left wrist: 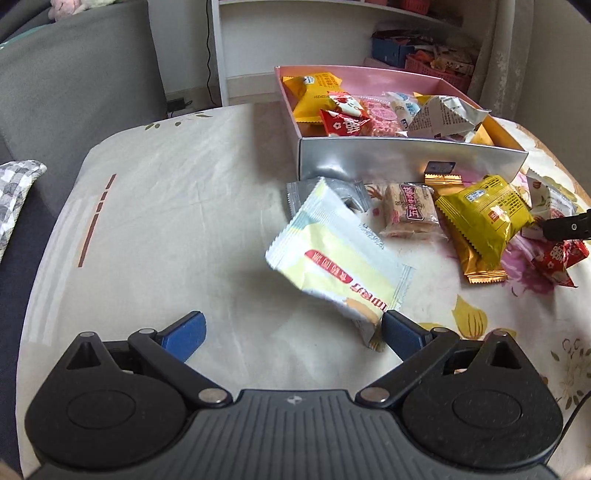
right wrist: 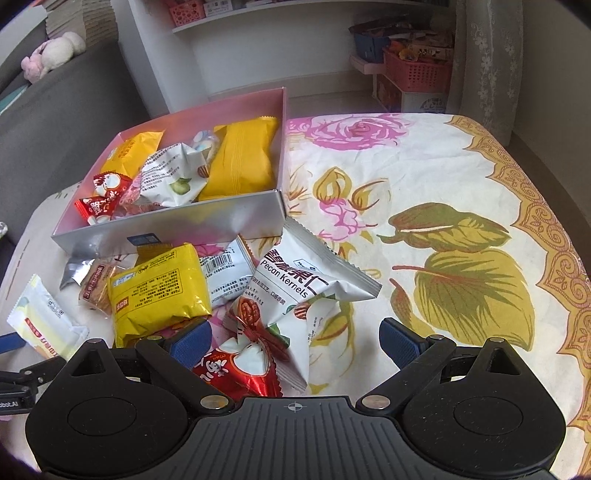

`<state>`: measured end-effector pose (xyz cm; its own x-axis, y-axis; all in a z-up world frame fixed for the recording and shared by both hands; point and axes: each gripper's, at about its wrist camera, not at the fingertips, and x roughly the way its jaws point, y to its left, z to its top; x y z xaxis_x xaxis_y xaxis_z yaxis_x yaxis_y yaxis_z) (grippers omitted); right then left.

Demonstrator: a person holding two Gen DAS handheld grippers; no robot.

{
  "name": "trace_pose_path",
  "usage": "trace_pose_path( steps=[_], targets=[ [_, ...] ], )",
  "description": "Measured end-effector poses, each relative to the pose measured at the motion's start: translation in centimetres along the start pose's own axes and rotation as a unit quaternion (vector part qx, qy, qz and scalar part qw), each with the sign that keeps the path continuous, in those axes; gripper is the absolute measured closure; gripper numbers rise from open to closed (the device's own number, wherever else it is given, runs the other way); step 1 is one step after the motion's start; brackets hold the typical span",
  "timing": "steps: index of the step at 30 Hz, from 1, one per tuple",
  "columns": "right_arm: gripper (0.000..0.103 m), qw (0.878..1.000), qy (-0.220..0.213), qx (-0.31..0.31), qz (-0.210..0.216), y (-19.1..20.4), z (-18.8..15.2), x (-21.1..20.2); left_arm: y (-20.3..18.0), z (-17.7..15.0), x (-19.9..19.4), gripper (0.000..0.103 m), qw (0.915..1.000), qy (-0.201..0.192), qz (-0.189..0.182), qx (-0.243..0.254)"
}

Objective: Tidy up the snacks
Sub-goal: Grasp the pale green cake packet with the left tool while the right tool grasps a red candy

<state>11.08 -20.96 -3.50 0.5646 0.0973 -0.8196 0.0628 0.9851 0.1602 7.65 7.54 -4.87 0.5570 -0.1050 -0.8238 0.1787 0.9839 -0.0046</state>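
So we've got the left gripper (left wrist: 293, 332) spread wide, a pale yellow wafer packet (left wrist: 334, 264) touching its right finger, while the right gripper (right wrist: 295, 338) gapes over the red candy (right wrist: 236, 369).

A home living room is indicated by a grey sofa (left wrist: 74, 92) with a plush toy (right wrist: 51, 53), a white shelf (right wrist: 295, 22) stocked with pink baskets (right wrist: 417, 68), and a table covered by a flowered cloth (right wrist: 443, 221).
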Motion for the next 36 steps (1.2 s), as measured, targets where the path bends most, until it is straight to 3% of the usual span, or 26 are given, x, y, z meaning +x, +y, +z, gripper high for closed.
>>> trace_pose_path(
  steps=[5, 12, 16, 20, 24, 36],
  targets=[
    [0.004, 1.0, -0.005, 0.018, 0.004, -0.4, 0.3, -0.9, 0.9, 0.6, -0.7, 0.002, 0.9992, -0.003, -0.015, -0.036],
    [0.004, 0.997, 0.004, 0.064, 0.032, -0.7, 0.6, -1.2, -0.8, 2.1, -0.1, 0.002, 0.9951, 0.003, -0.043, -0.089],
    [0.004, 0.997, 0.015, 0.068, 0.032, -0.4, 0.5, -0.7, -1.5, 3.0, 0.7, 0.002, 0.9913, 0.0, -0.02, -0.13],
    [0.004, 0.997, 0.018, 0.063, 0.029, 0.0, 0.3, -0.3, -1.7, 3.3, 1.8, 0.006, 0.9878, 0.007, 0.03, -0.153],
    [0.004, 0.998, 0.027, 0.052, 0.028, 0.5, -0.1, 0.2, -1.8, 3.4, 2.2, 0.006, 0.9867, -0.003, 0.053, -0.154],
    [0.004, 0.999, 0.028, 0.045, 0.012, -0.6, -0.3, -0.1, 0.5, 1.2, 0.0, 0.009, 0.9957, 0.021, 0.018, -0.088]
  ],
)
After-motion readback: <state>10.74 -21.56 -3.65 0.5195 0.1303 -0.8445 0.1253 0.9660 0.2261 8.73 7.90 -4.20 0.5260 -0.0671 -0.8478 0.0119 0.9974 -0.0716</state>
